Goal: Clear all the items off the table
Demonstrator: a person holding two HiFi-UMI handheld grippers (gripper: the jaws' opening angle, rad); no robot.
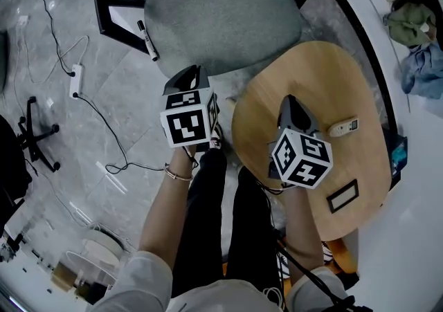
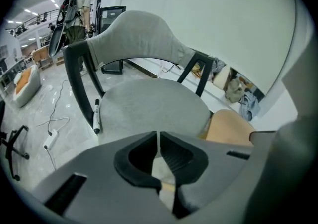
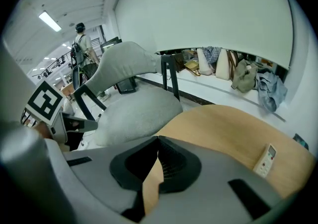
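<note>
Head view: the light wooden oval table [image 1: 311, 75] is your landmark. A slim white remote control [image 1: 344, 126] lies toward the table's right side. A flat rectangular thing with a dark border [image 1: 343, 195] lies on the same side, closer to the table's near edge and apart from the remote.

The right gripper [image 1: 289, 100] hangs over the middle of the table, its nose pointing away from you and down. The remote sits just to its right. The left gripper [image 1: 194, 72] is off the table, past its left edge, facing the grey upholstered chair [image 1: 221, 13]. Your right hand is plainly the nearer one to both things.

Right gripper view: the jaws are together with the tips meeting and nothing between them. Only table wood shows through the gap lower down. The remote lies right of the jaws, not ahead of them.

Axis: the remote's length runs across the table, roughly crosswise to the line your right gripper points along, so one short end faces the gripper's flank. My judgement is that the pick turns on this. You would need to part the jaws, swing right, and roll the wrist so the pads take the narrow width rather than the length.

Left gripper view: the jaws are together and empty. A black-and-white marker pen [image 2: 96, 116] lies at the chair's far-left edge, well away from the table.
</note>
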